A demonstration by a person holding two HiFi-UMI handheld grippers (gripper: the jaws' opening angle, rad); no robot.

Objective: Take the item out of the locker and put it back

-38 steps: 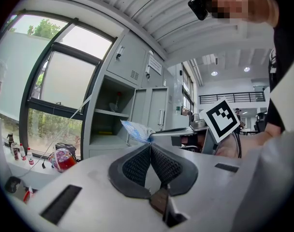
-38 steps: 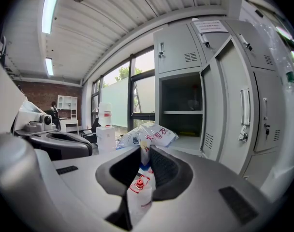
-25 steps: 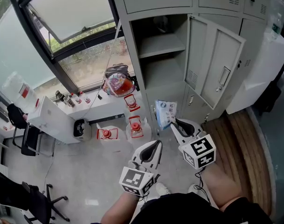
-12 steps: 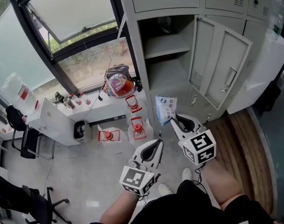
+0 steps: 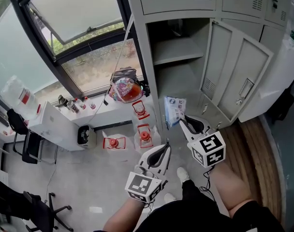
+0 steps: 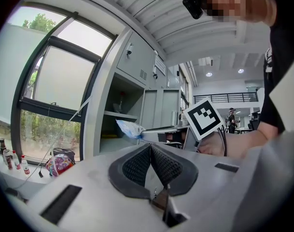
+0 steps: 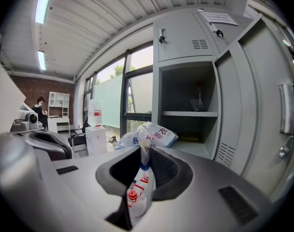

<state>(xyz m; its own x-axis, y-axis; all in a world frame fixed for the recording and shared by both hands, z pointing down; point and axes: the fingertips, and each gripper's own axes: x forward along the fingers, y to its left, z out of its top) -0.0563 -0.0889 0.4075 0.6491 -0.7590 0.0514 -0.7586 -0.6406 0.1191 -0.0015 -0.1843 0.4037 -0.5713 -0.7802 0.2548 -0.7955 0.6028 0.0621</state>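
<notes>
A blue-and-white plastic pouch (image 5: 174, 110) sticks out in front of my right gripper (image 5: 183, 121), which is shut on the pouch's lower edge. In the right gripper view the pouch (image 7: 149, 135) runs up between the pads (image 7: 162, 166). It hangs just before the open grey locker (image 5: 182, 57), level with the lower compartment. The locker door (image 5: 236, 76) stands swung out to the right. One shelf (image 7: 188, 113) divides the compartment, and a small dark object sits on it at the back. My left gripper (image 5: 164, 148) is lower and to the left, shut and empty, its pads (image 6: 137, 166) pressed together.
Red-capped jugs (image 5: 143, 133) stand on the floor left of the locker. A colourful bag (image 5: 124, 88) lies on the window ledge. A white cabinet (image 5: 55, 122) and black chairs (image 5: 21, 127) are further left. Wooden flooring (image 5: 251, 149) starts at the right.
The person has stepped closer to the locker. Both grippers have moved a little forward and right, with the pouch still in the right one.
</notes>
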